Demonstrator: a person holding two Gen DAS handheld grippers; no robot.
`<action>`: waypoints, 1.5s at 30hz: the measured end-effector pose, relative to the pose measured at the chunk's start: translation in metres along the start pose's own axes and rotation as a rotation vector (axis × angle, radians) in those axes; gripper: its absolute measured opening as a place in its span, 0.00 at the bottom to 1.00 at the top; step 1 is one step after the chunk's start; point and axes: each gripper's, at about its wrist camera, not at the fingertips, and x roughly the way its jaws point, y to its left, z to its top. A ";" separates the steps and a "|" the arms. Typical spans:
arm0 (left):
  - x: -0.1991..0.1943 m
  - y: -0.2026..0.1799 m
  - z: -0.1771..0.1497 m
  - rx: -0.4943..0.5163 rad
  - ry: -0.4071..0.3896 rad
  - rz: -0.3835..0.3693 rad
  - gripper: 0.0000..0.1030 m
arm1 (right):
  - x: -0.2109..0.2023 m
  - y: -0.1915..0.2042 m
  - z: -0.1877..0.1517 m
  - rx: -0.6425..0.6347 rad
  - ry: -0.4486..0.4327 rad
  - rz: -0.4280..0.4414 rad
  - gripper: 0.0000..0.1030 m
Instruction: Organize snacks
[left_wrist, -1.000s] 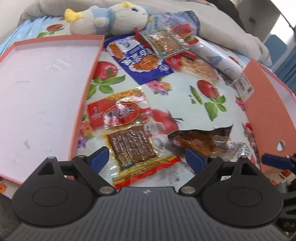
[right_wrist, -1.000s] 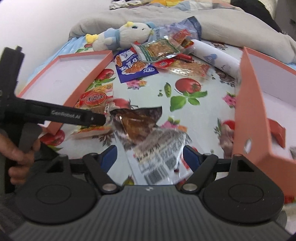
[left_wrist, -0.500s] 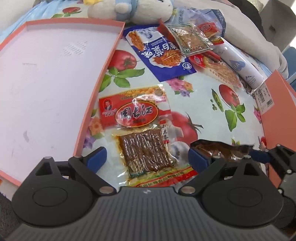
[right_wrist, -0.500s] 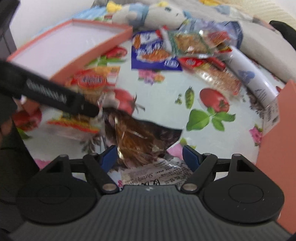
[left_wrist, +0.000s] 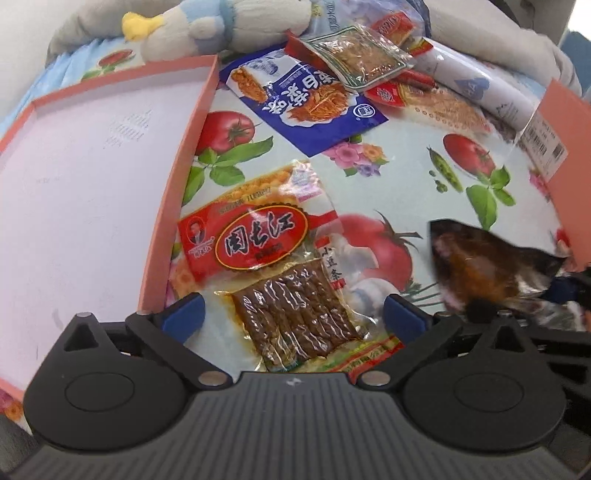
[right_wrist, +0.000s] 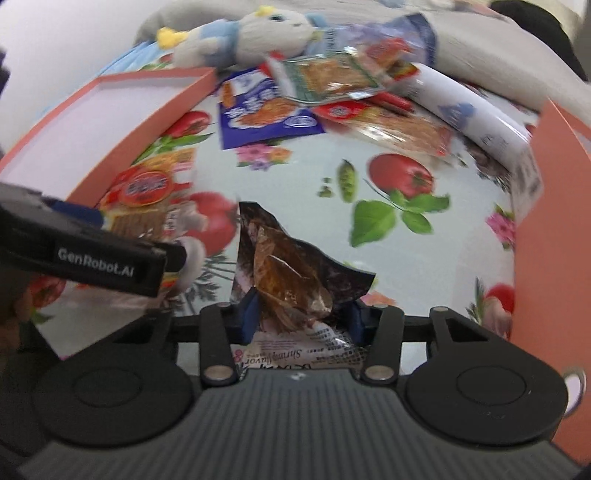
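Right gripper (right_wrist: 301, 314) closed on dark packet (right_wrist: 295, 273) (blurred).

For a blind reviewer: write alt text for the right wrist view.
The right gripper has just been closing around a dark crinkled snack packet on a fruit-print tablecloth. The left gripper reaches in from the left over a red snack packet, with more snacks and a plush toy beyond.

A red-labelled packet of dark brown strips (left_wrist: 273, 273) lay flat on the fruit-print cloth, just beside the pink tray's wall. A crumpled brown foil packet (right_wrist: 295, 280) stood tilted to its right. Further packets, a blue one (left_wrist: 314, 103) among them, were piled beyond.
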 end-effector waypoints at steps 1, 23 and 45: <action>0.001 -0.003 0.000 0.016 -0.006 0.010 1.00 | -0.001 -0.001 -0.002 0.000 -0.001 -0.005 0.48; -0.009 -0.021 -0.008 0.115 -0.063 -0.057 0.71 | -0.013 -0.015 -0.014 0.093 -0.021 -0.003 0.48; -0.029 -0.026 -0.003 0.053 -0.101 -0.146 0.31 | -0.044 -0.018 -0.015 0.146 -0.063 -0.044 0.48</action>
